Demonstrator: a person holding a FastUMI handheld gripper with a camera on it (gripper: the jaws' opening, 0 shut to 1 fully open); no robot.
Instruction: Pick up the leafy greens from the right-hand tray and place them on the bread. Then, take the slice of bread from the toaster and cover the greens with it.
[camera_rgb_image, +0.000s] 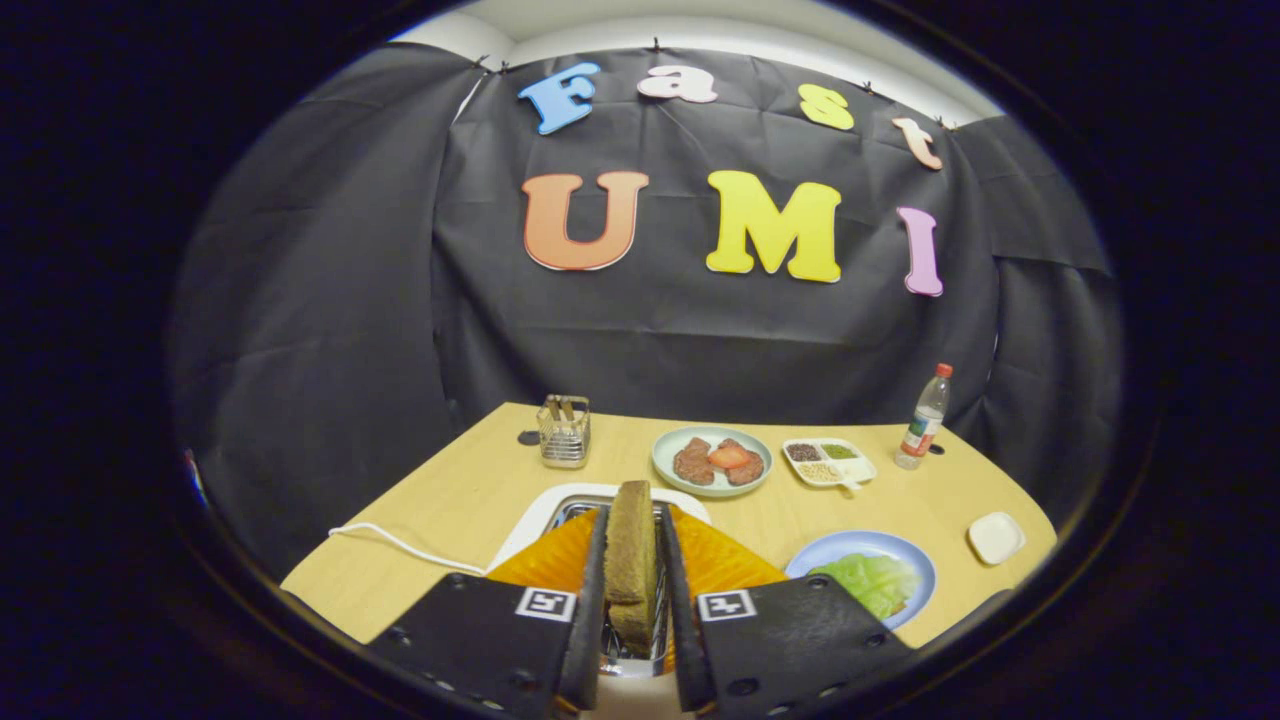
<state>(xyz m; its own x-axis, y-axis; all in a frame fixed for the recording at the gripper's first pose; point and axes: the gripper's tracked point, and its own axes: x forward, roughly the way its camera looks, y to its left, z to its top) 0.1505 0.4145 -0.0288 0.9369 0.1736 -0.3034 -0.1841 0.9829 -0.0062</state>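
Note:
A brown slice of bread (630, 560) stands edge-on between my fingers (595, 600), and both press on its faces. My gripper (632, 516) is shut on it, right above the white toaster (545, 510). The slice's lower end is down at the toaster's metal slot (632, 655). To the right of the fingers, a blue plate (835, 550) holds the leafy greens (872, 582). A brown edge of bread peeks out from under them.
Beyond the toaster are a wire utensil holder (565, 432), a green plate of meat and tomato (712, 460), a white condiment tray (828, 460) and a bottle (925, 415). A small white dish (995, 537) lies at the right edge. A white cable (400, 545) trails left.

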